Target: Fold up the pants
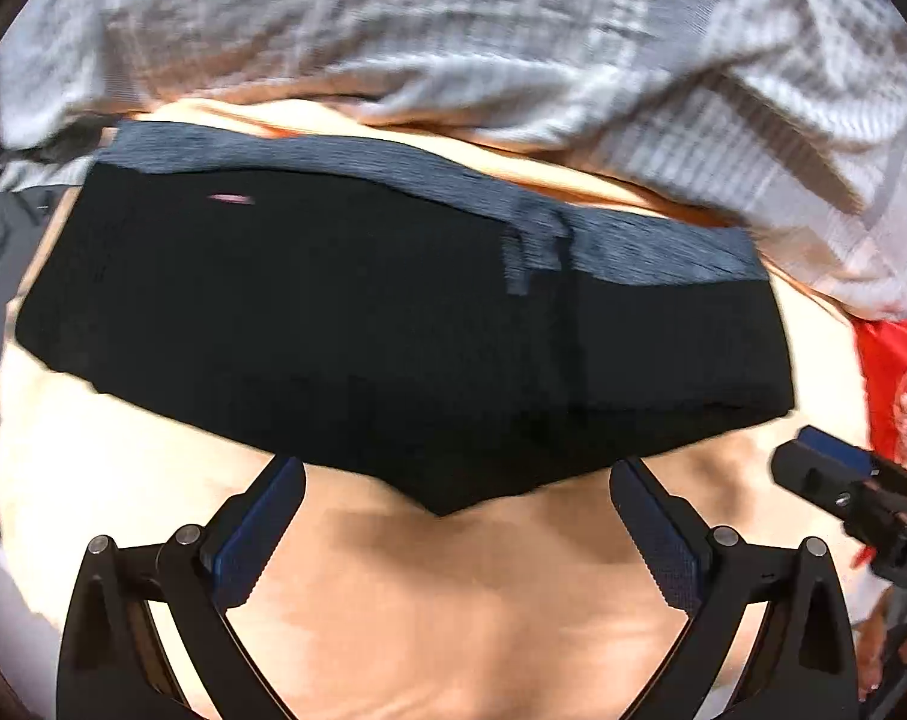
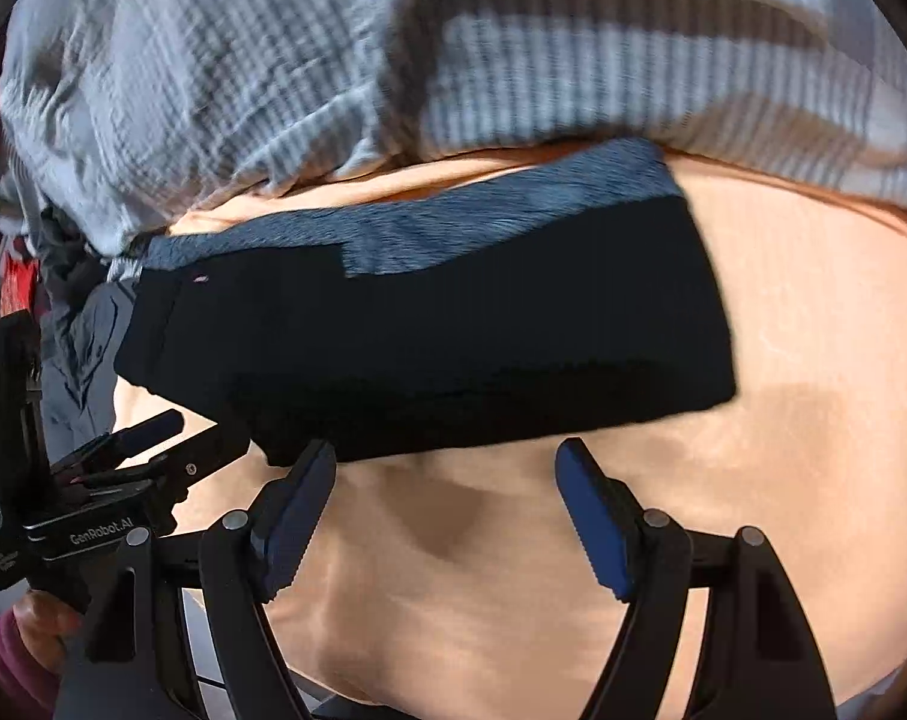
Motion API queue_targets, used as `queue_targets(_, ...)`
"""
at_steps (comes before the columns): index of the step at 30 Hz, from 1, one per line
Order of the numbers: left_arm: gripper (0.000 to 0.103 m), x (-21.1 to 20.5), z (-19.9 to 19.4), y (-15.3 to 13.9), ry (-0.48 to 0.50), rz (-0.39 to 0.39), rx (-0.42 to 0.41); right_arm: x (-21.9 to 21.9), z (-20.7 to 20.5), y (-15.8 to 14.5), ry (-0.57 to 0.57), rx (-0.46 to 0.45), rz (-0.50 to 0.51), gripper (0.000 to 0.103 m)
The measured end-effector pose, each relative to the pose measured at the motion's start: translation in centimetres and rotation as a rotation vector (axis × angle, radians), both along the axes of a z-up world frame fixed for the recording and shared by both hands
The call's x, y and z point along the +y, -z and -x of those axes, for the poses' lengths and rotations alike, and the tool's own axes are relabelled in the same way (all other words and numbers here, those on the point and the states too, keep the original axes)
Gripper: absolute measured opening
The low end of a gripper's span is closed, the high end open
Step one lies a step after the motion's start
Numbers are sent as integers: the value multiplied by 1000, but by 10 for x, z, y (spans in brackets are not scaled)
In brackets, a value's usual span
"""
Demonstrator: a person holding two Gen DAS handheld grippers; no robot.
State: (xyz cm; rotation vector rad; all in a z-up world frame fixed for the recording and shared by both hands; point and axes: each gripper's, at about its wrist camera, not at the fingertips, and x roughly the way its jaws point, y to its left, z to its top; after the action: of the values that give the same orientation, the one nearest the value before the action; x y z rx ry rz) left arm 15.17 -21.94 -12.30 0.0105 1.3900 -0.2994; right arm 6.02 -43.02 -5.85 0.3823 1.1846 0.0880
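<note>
Already the black pants (image 1: pixel 393 324) lie as a compact folded bundle on the peach sheet (image 1: pixel 453 600), the grey-blue waistband (image 1: pixel 429 180) along the far edge and a rumpled striped blanket (image 1: pixel 453 30) heaped just beyond it. Neither tool has hold of the cloth. The left gripper (image 1: pixel 453 516) hangs just short of the near edge with its fingers spread wide and only bare sheet between them; the right gripper (image 2: pixel 447 498), likewise near that edge toward the bundle's right half, has its jaws opening and nothing between the blue pads (image 2: pixel 591 516). I judge this the release after a fold, with most of the task done, since the bundle looks several layers thick and fairly square. The near edge dips to a point in the left wrist view, so the fold is not perfectly even. The next move probably calls either for one more fold, each gripper pinching a corner of all layers together, or for smoothing that sagging edge flat. Blur hides the finer creases.
</note>
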Motion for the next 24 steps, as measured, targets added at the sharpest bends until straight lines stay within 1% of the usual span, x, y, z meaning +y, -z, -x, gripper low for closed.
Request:
queue_targets(1, 102, 8, 0, 2, -12, -29, 1, 6, -4, 0, -6, 4, 9, 80)
queue_targets(4, 102, 29, -2, 6, -61, -16, 19, 22, -12, 1, -23, 19, 26, 80)
queue_targets(8, 102, 55, -5, 7, -104, -46, 15, 40, -22, 1, -51, 32, 51, 80)
queue_targets(10, 102, 65, -7, 9, -121, -53, 19, 48, -27, 2, -59, 41, 61, 82)
queue_targets(13, 102, 74, -8, 9, -146, -56, 14, 55, -32, 1, -62, 45, 66, 82)
queue_targets(16, 102, 81, -8, 9, -148, -58, 13, 62, -35, 0, -70, 49, 77, 82)
queue_targets(19, 102, 84, -10, 9, -145, -48, 17, 69, -38, 0, -84, 45, 86, 85)
queue_targets(24, 102, 94, -13, 9, -178, -37, 13, 77, -43, -1, -88, 50, 93, 85)
